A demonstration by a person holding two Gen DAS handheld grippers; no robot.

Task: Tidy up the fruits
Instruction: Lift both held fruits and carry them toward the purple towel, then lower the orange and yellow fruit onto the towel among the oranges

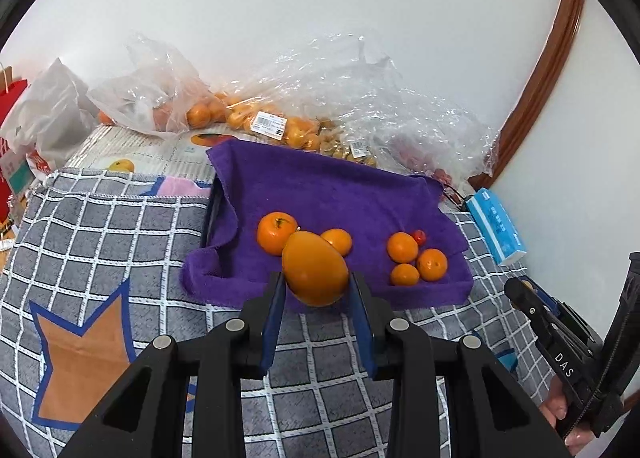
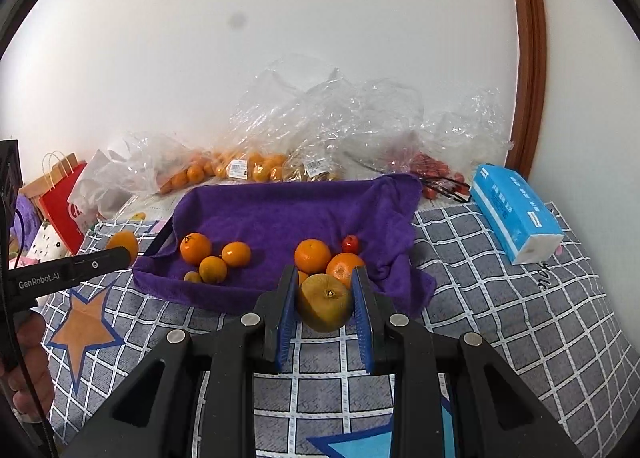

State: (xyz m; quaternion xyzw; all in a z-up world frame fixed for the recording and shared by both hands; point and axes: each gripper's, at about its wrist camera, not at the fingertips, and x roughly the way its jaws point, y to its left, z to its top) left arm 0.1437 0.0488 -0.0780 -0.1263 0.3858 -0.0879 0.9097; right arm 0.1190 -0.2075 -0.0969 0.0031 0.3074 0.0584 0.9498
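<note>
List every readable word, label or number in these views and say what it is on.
"DAS": on the right gripper, seen from the left wrist.
"GenRobot.AI": on the left gripper, seen from the right wrist.
Price labels on the fruit bags: too small.
Blue tissue pack: print blurred.
Red paper bag: lettering unreadable.

Black gripper (image 1: 316, 290) frames, blue pads (image 1: 273, 322), silver screws (image 1: 235, 324)

Purple towel (image 1: 332, 194), orange fruits, grey/white checked cloth (image 1: 120, 234) w/ orange star, blue tissue pack (image 2: 516, 210).
</note>
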